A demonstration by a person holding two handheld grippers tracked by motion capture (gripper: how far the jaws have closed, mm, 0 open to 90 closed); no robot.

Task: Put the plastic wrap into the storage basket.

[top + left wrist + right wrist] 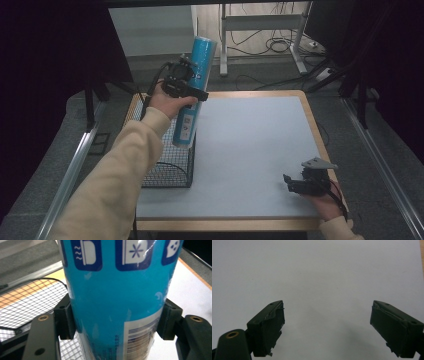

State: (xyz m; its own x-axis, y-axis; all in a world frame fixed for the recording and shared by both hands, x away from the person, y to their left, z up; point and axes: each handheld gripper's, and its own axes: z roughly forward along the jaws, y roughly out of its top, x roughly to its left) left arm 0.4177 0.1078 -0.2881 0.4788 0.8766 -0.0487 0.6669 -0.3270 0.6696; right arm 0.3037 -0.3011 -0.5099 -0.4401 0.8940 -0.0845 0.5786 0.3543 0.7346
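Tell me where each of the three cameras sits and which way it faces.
High view: above the person's side, looking forward and down on the table; both forearms, left gripper, right gripper.
Left gripper view: rides the left gripper, facing the blue roll clamped between its pads, wire basket behind.
Right gripper view: rides the right gripper, facing bare tabletop; jaws apart.
Shared: high and left gripper views both show roll and basket.
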